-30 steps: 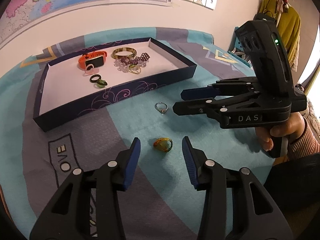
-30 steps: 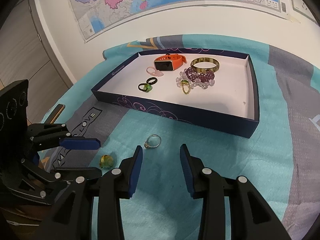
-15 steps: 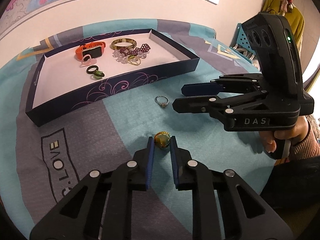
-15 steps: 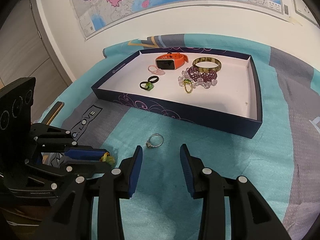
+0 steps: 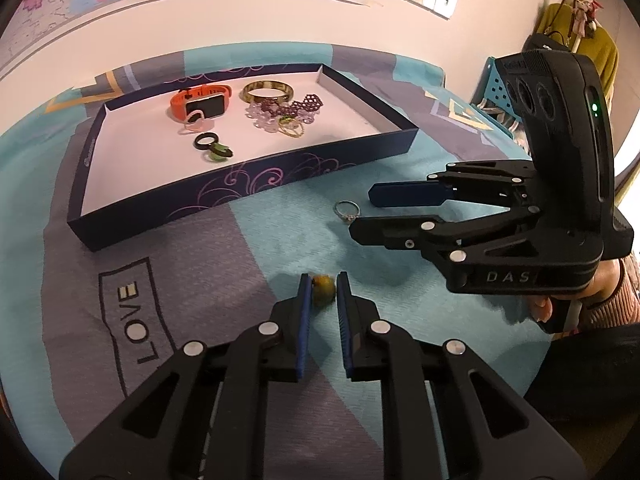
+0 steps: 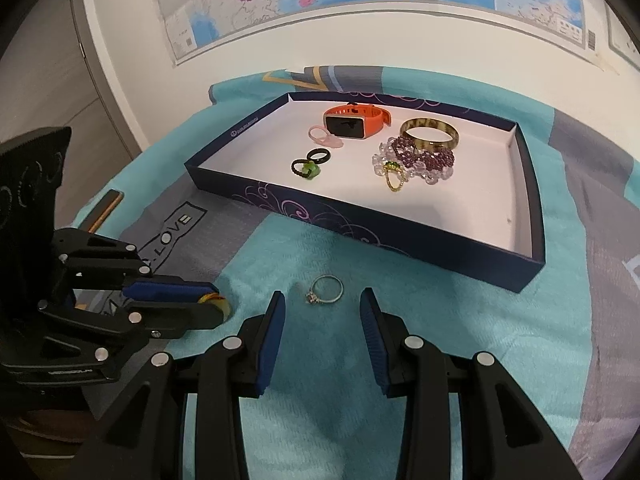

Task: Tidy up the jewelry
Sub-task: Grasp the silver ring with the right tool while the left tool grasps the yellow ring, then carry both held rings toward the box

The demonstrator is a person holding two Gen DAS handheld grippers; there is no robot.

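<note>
**Gripping the amber ring, one silver ring left**

Pinching with my left tool (image 5: 322, 292), I have its two blue pads closed on the amber ring (image 5: 323, 289), which sits at the very tips just above the cloth (image 5: 280, 220). My right tool (image 6: 320, 316) hangs with its pads wide apart and nothing between them; the silver ring (image 6: 325, 289) lies on the cloth just ahead of that gap, untouched.

As I judge it, the job is most of the way along. The box (image 6: 400, 240) already holds the bulk of the jewelry, all gathered toward its far side, with its near half bare. Two pieces are still outside it: the amber ring in my left tool, which needs carrying over the near wall and letting go, and the silver ring, which my right tool has yet to close on.

Counted in the box:
- one orange watch (image 6: 352, 122)
- one bangle (image 6: 430, 133)
- one pink ring (image 6: 322, 136), touching the watch
- one black ring (image 6: 319, 156)
- one dark ring with a green stone (image 6: 306, 168), just beside the black one
- one gold ring (image 6: 394, 178)
- a pile of purple and clear beads (image 6: 420, 162); how many strands I cannot tell

Outside: two rings. Seven single pieces plus the beads in all.
</note>
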